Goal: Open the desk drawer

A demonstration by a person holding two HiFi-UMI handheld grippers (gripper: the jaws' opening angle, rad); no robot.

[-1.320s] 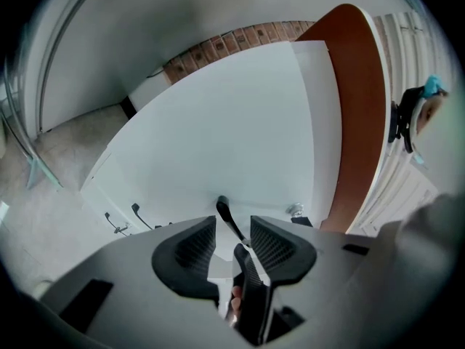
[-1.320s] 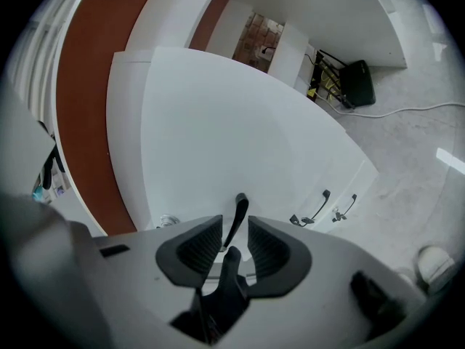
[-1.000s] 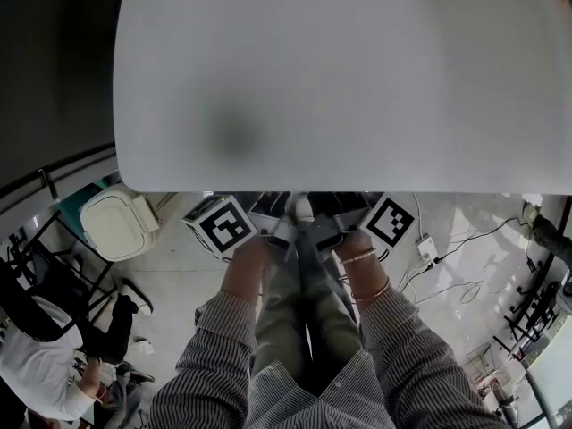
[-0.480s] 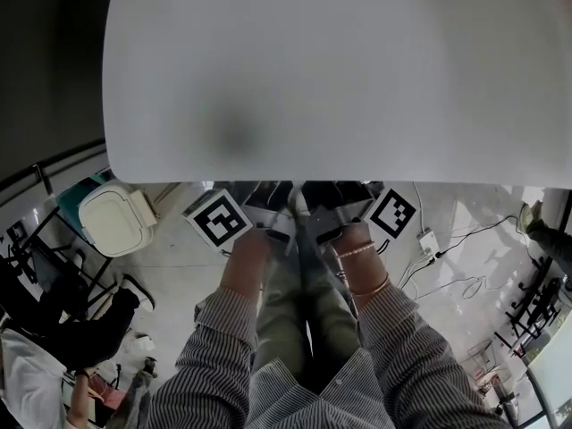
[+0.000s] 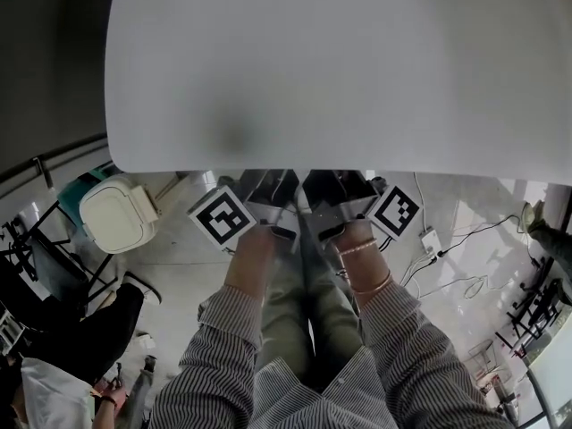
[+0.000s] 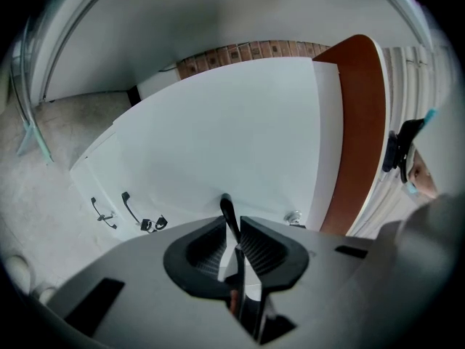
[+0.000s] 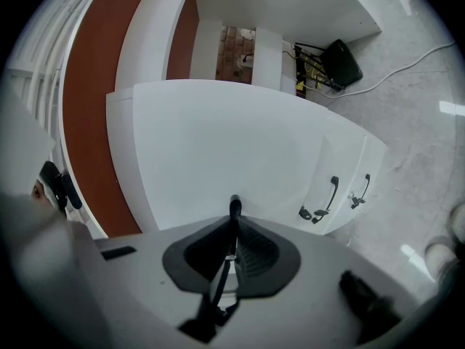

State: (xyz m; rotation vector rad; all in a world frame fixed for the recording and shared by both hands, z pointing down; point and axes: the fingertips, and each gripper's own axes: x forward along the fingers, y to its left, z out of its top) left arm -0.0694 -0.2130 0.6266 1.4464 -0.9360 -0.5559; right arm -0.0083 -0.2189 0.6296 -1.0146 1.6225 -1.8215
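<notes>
The white desk top (image 5: pixel 340 70) fills the upper head view, and both grippers reach under its front edge, so their tips are hidden there. The white drawer front (image 6: pixel 218 137) faces me in both gripper views. My left gripper (image 6: pixel 234 227) has just been closing, and its ribbed pads now pinch a thin black drawer handle (image 6: pixel 227 208). My right gripper (image 7: pixel 234 222) has closed the same way on a black drawer handle (image 7: pixel 235 208). The left marker cube (image 5: pixel 221 217) and the right marker cube (image 5: pixel 393 213) sit either side of my knees.
Lower fronts carry two more black handles (image 6: pixel 129 208) (image 7: pixel 332 193), with keys (image 6: pixel 152 224) hanging in a lock. A brown side panel (image 6: pixel 356 122) stands beside the drawer unit. On the floor are a white bin (image 5: pixel 116 217), a power strip (image 5: pixel 427 245), cables and a black box (image 7: pixel 341 62).
Both grippers stay under the desk edge while their marker cubes roll slightly. A person at the lower left of the head view has shifted.
</notes>
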